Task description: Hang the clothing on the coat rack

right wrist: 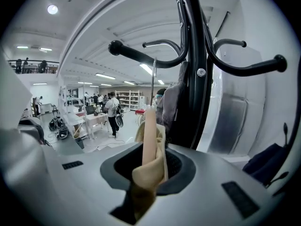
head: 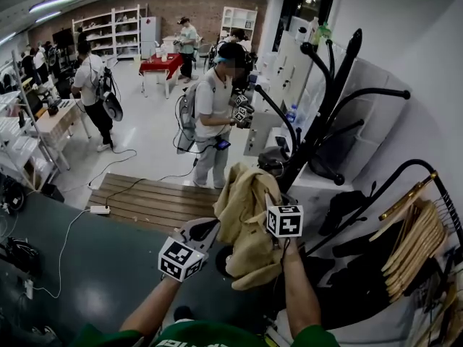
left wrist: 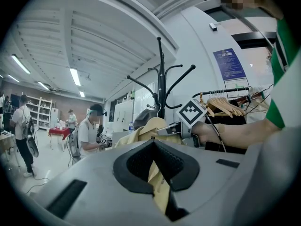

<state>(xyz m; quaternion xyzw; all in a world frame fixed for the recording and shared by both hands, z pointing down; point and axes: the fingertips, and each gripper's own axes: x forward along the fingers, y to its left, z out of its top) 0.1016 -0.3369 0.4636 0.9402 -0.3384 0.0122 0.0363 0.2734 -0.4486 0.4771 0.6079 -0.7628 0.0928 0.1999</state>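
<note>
Now the tan fabric jacket (head: 246, 226) is pinched by the left hand-held gripper (head: 208, 231) and the right hand-held gripper (head: 273, 207) at lower centre, with the black metal coat rack (head: 320, 121) rising toward the upper right, nearer the right one.

We are looking into a big open research lab or workshop hall, not a home: fluorescent strip lights (head: 54, 2) are running along the ceiling, white shelving units (head: 108, 31) are lining a brick back wall (head: 173, 6), and a cluttered work table (head: 54, 121) is filling the left side. Several people are working across the grey floor; one person in a white shirt (head: 213, 100) is wearing a backpack and holding marker-cube devices (head: 241, 112). A white cable (head: 70, 226) is trailing from a power strip (head: 99, 210), and a coat rack (head: 329, 96) is standing beside a rail of wooden hangers (head: 416, 233).
</note>
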